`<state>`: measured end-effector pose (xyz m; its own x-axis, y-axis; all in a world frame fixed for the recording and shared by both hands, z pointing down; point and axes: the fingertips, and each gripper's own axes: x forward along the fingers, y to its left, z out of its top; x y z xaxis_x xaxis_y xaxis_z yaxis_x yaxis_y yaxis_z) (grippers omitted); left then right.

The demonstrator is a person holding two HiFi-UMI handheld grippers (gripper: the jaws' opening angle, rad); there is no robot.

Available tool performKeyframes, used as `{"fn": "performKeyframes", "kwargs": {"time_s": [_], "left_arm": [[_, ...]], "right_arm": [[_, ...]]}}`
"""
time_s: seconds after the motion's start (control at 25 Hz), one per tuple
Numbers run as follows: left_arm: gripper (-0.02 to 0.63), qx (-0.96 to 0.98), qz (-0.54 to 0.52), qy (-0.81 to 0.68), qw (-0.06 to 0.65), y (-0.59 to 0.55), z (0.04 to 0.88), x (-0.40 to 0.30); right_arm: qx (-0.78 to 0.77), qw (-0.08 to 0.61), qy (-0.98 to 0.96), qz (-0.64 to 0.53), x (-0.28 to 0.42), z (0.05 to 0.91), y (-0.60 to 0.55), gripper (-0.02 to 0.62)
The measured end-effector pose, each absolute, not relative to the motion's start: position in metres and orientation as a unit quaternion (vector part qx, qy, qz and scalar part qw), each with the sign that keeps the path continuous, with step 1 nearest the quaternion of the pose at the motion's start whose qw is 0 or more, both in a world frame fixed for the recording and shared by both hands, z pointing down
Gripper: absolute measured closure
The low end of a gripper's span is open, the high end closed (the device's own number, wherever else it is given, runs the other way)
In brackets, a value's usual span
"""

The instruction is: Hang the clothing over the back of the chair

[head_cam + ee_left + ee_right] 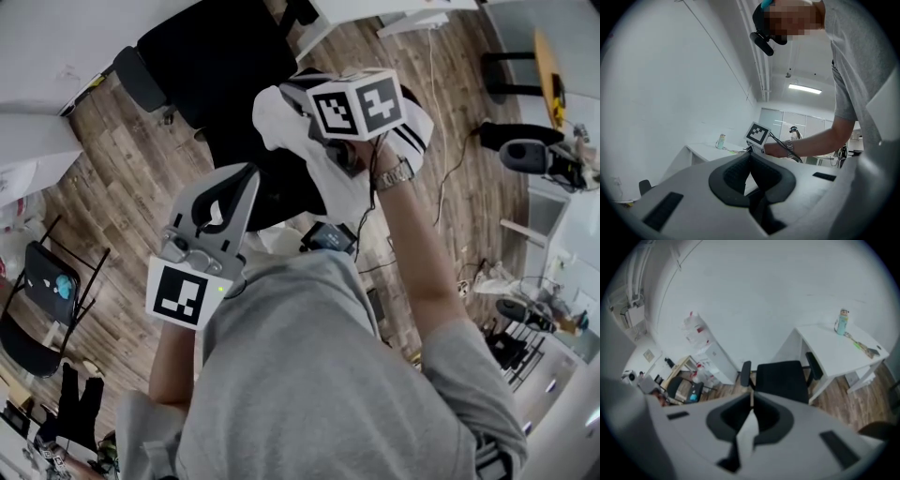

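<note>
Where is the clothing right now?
In the head view the clothing is top centre, gripped in the right gripper and hanging over the black chair, up and right of the left gripper.

Clothing (281, 122): white w/ black stripes. Chair (216, 66): black. Floor (122, 178): brown wood planks. Counter (834, 352): white; bottle (842, 322) pale teal. Left tongs (751, 161) & right tongs (751, 404): lt grey, black pads. Marker cube (361, 105): white w/ black squares. Shirt (309, 375): grey.

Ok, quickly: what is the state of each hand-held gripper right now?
Left hand-held gripper: closed, holding nothing.
Right hand-held gripper: closed on the white clothing.
</note>
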<state>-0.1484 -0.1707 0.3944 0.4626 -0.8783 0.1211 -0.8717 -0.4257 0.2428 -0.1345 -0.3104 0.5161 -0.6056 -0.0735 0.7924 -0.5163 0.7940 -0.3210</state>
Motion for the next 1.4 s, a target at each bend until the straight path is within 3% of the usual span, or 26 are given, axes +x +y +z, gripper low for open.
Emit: {"fn": "performKeyframes", "kwargs": {"time_s": [0.88, 1.4], "left_arm": [[0.57, 0.866, -0.002, -0.489, 0.109, -0.149, 0.375, -0.079], [0.571, 0.868, 0.001, -0.489, 0.091, -0.133, 0.362, -0.025]], "right_arm": [[0.181, 0.247, -0.932, 0.193, -0.091, 0.419, -0.285, 0.56], [0.202, 0.207, -0.941, 0.176, -0.015, 0.395, -0.26, 0.56]]}}
